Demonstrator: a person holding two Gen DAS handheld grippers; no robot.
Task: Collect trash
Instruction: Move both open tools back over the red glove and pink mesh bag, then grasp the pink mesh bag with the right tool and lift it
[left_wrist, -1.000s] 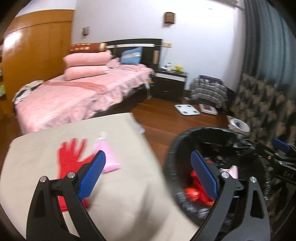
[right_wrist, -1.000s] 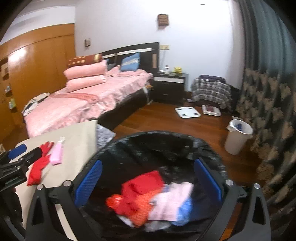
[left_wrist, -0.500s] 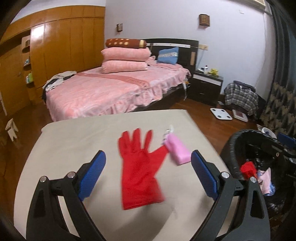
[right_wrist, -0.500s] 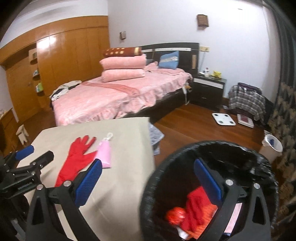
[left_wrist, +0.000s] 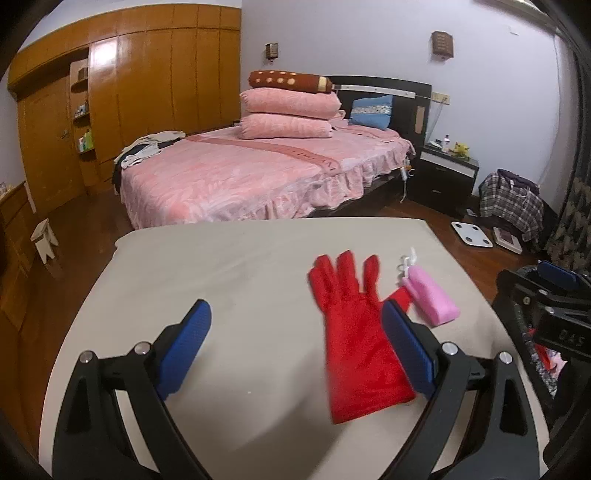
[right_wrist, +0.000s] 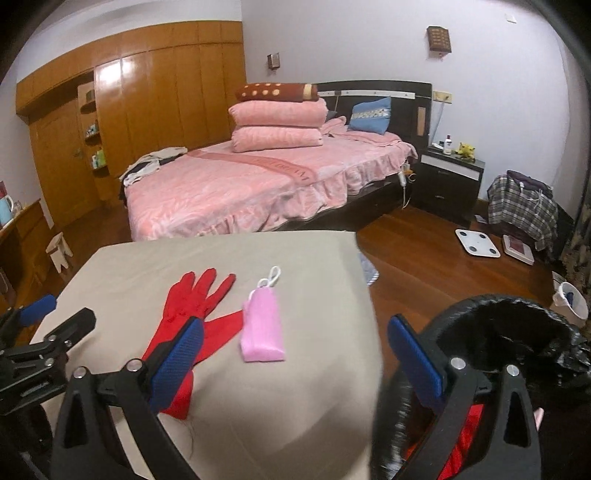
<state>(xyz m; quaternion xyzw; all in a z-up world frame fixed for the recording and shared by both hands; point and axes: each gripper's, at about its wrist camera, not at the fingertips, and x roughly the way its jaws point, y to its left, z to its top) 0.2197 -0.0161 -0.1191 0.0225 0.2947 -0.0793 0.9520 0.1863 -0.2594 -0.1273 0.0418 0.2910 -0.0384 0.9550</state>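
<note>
A bedroom with a pink-covered bed (left_wrist: 258, 173) at 12 o'clock, wooden wardrobes (left_wrist: 147, 74) at 10 o'clock and a dark nightstand (left_wrist: 447, 173) at 2 o'clock lies behind a beige-covered counter (left_wrist: 240, 258). On the counter a red glove (left_wrist: 354, 332) lies flat, fingers pointing to 12 o'clock. Just beside it, at its 2 o'clock side, a small pink pouch (left_wrist: 432, 295) with a white loop touches the glove's thumb.

The left hand-held gripper (left_wrist: 295, 350) hovers above the counter with its blue-padded jaws spread wide and nothing between them; the glove sits near its right pad at 3 o'clock.

In the right wrist view the right hand-held gripper (right_wrist: 295, 354) is likewise spread wide and holds nothing, with the pouch (right_wrist: 263, 328) at 12 o'clock between its pads and the glove (right_wrist: 192, 314) by its left pad. A black-lined trash bin (right_wrist: 517, 332) stands off the counter edge at 4 o'clock, with red items inside.
</note>
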